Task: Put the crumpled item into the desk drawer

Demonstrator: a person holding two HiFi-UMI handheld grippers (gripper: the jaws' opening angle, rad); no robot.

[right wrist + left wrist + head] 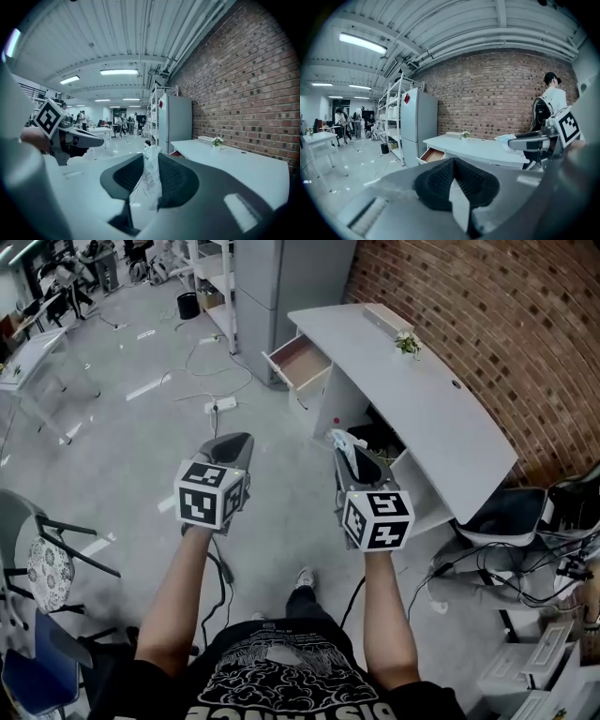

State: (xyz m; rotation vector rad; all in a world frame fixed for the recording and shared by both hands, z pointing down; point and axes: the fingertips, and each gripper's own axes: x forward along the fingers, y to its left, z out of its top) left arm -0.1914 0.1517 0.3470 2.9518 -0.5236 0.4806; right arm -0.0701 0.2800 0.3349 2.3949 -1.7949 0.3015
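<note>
Now we hold both grippers out over the grey floor (141,456). Our right gripper (345,448) has its jaws clenched on the crumpled white item (151,178), which sticks up between the black ribbed pads (174,180). Our left gripper (453,163) sits at nine o'clock of it, jaws pressed together on nothing. The long white bench (422,399) runs along the red brick wall (487,315) at one o'clock. Its wood-lined drawer (298,359) stands open at twelve o'clock, well apart from the item.
</note>
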